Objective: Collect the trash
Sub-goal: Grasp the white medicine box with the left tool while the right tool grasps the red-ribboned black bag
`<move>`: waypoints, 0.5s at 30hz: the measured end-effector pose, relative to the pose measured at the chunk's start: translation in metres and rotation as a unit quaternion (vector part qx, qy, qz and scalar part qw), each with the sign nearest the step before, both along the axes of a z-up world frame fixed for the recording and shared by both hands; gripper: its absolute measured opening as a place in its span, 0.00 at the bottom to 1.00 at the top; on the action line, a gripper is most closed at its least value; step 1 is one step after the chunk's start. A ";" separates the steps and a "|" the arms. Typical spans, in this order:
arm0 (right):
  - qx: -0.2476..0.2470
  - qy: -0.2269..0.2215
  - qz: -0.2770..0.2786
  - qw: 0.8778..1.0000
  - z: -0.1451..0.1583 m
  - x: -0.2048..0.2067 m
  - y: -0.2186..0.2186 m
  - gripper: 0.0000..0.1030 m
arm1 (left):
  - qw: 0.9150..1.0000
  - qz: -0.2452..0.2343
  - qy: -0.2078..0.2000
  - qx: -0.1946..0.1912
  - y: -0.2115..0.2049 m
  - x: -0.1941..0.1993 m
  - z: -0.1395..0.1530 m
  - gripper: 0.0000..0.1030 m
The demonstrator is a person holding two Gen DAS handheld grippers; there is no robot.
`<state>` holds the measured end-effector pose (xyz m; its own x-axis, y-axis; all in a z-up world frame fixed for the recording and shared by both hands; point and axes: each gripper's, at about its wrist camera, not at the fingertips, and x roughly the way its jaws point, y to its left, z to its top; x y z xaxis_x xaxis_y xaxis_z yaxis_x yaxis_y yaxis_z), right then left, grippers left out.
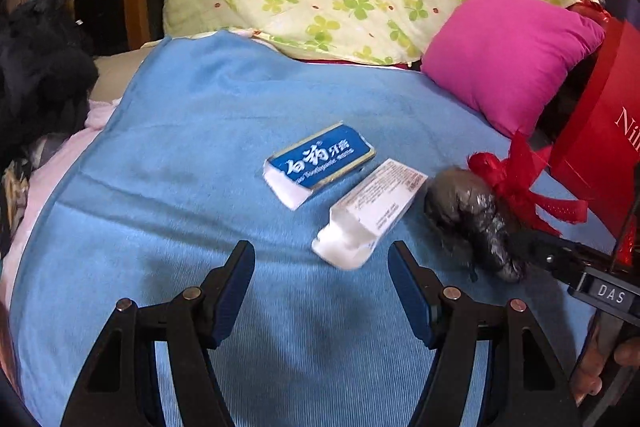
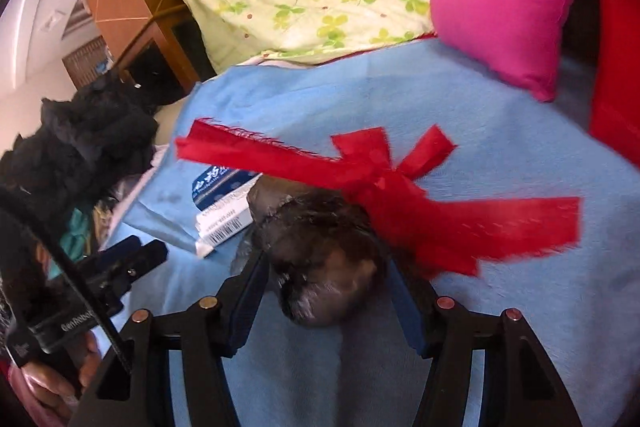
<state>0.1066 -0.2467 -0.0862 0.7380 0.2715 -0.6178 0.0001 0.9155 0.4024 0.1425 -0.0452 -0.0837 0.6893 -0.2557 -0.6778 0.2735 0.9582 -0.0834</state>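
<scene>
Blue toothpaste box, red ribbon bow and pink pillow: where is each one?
blue toothpaste box [image 1: 325,157], left wrist view, on its printed blue face.
red ribbon bow [image 2: 384,179], right wrist view, on the knot.
pink pillow [image 1: 508,55], left wrist view, on its middle.

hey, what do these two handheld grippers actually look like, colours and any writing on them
Both match: the left gripper and right gripper have black plastic linkage arms with round metal pivot pins and blue-padded jaws. From the opposite camera, the right body shows a "DAS" label and the left a "GenRobot" marking. Bare fingers grip each handle.

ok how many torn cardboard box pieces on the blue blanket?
2. The blue toothpaste box piece lies mid-blanket; the white printed box piece lies just right of it, beside the dark plastic wad. More may be hidden.
</scene>
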 end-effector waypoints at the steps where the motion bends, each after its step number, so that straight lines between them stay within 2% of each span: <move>1: 0.002 0.003 0.002 1.000 -0.002 0.005 0.001 0.62 | 1.000 -0.004 0.001 -0.002 -0.001 0.003 0.000 0.68; 6: -0.009 0.017 0.019 1.000 -0.012 0.021 0.012 0.60 | 1.000 -0.029 0.004 -0.010 -0.010 0.021 -0.002 0.68; 7: -0.004 0.013 0.024 1.000 -0.012 0.022 0.011 0.54 | 0.999 -0.033 0.007 -0.012 -0.012 0.024 -0.004 0.68; 8: 0.000 0.011 0.029 1.000 -0.011 0.022 0.012 0.39 | 0.999 -0.039 0.012 -0.012 -0.015 0.028 -0.005 0.68; 15: 0.006 0.031 0.043 0.999 -0.004 0.009 -0.001 0.35 | 0.998 -0.052 0.027 -0.003 -0.037 0.044 -0.013 0.68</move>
